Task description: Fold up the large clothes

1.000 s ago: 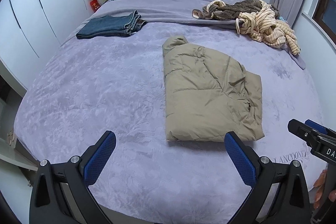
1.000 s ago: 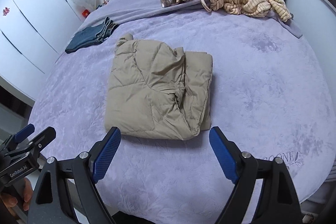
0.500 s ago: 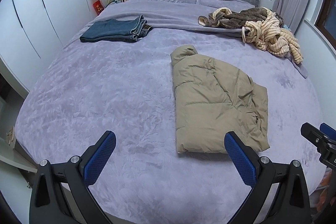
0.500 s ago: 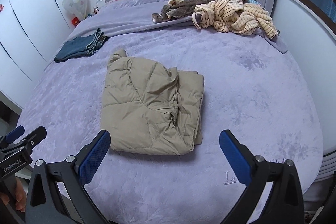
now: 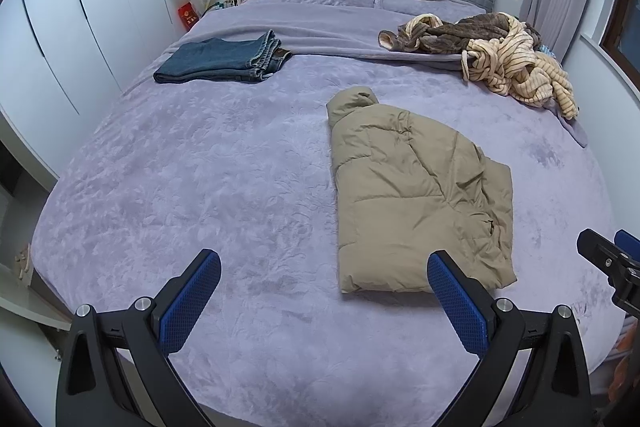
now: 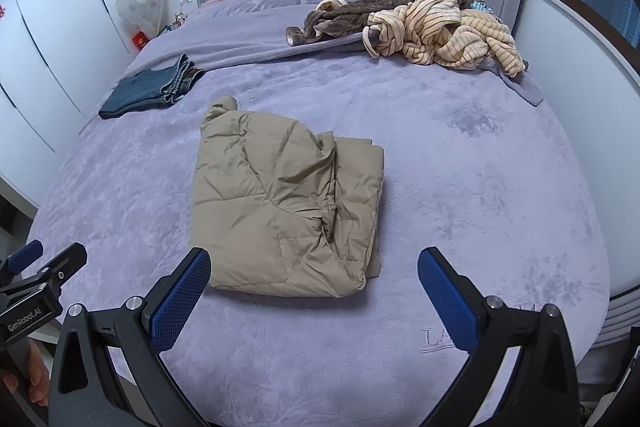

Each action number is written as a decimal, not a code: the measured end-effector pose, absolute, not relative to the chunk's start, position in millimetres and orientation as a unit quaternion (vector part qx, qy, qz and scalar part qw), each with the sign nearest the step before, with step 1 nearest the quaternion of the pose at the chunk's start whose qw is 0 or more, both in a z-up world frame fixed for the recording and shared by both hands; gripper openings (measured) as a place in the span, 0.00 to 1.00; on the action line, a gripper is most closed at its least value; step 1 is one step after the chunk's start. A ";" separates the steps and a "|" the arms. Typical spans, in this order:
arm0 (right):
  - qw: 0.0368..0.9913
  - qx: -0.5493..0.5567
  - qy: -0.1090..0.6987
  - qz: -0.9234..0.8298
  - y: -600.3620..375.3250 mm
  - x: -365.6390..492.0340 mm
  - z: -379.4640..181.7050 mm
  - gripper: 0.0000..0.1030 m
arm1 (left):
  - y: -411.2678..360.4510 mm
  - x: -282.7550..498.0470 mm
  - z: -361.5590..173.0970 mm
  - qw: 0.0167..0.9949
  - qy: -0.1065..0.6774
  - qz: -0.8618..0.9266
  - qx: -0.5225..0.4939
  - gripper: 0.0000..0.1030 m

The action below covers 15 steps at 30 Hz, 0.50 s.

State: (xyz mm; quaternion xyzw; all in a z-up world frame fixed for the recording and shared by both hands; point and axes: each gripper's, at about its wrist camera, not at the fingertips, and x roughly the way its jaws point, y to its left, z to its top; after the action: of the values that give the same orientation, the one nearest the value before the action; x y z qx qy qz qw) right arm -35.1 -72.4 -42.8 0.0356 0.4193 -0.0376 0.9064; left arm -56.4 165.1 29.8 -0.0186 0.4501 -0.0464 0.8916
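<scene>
Both grippers pulled back, left gripper and right gripper released, folded jacket ahead

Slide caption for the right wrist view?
Right gripper hovers open over a folded tan puffer jacket on the purple bed.

"GenRobot.AI" is printed in white on the black body of the left gripper. Embroidered letters starting "LA" sit on the lilac plush bedspread, near its foot edge; the remainder is hidden.
</scene>
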 end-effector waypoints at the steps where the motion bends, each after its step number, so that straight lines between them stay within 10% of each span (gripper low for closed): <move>1: 0.907 0.036 0.419 -0.037 -72.3 -35.1 -43.1 1.00 | 165.1 -56.6 29.9 0.892 0.450 -0.046 -0.019 1.00; 15: 0.907 0.034 0.419 -0.037 -73.0 -35.6 -41.6 1.00 | 165.5 -56.9 30.6 0.892 0.449 -0.045 -0.018 1.00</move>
State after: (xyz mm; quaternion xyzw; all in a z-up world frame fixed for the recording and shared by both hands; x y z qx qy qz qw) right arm -35.6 -73.0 -41.6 0.0342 0.4185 -0.0374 0.9068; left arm -56.9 165.5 30.6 -0.0183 0.4490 -0.0453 0.8922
